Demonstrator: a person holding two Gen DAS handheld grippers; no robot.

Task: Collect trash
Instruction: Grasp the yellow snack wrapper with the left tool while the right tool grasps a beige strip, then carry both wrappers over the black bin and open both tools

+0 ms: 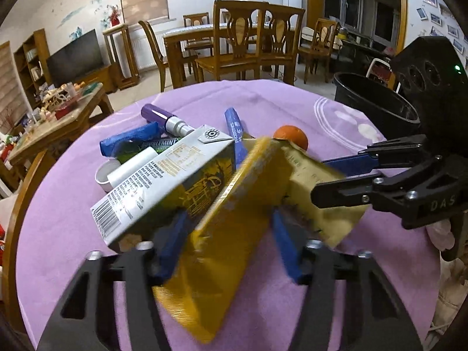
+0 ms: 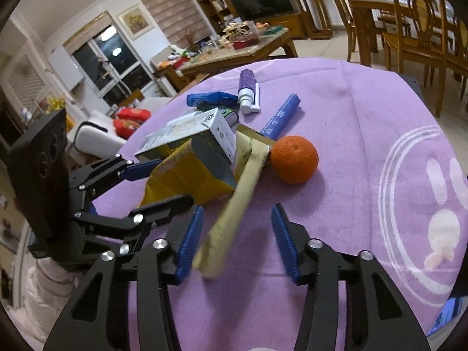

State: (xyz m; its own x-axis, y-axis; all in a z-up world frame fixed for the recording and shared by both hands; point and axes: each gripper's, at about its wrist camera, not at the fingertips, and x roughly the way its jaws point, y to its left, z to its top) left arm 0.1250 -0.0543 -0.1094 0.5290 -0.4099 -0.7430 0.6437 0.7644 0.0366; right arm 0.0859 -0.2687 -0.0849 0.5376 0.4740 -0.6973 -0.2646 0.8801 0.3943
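Trash pile: a silver-and-yellow carton [image 1: 163,181], a flattened yellow carton [image 1: 234,219] and a pale yellow wrapper [image 2: 237,199] lay heaped together in the middle of the purple-clothed surface [image 2: 365,117], probably so both tools could work the same spot.

Around the heap: an orange [image 2: 294,159] sat just beside the wrapper's far end; a blue stick packet [image 2: 282,115], a purple spray bottle [image 2: 248,93], a crumpled blue wrapper [image 2: 210,98] and a white tube [image 1: 134,165] lay behind.

Bin: a black bin [image 1: 377,102] stood past the surface's edge on the right in the left wrist view, near enough for a short carry.

Left gripper [image 1: 228,245]: jaws partly closed astride the flattened yellow carton, which ran between the blue pads [image 1: 172,245]; the near end looked lifted (the blur made firm contact hard to confirm, so I judged it a loose hold at best).

Right gripper [image 2: 237,241]: jaws about half open, the pale wrapper's end between them and lying against the left pad, clear of the right pad, so not gripped.

Pose: both tools pointed steeply down at the heap from the near side, converging, the left gripper's black fingers crossing into the right wrist view beside the cartons.
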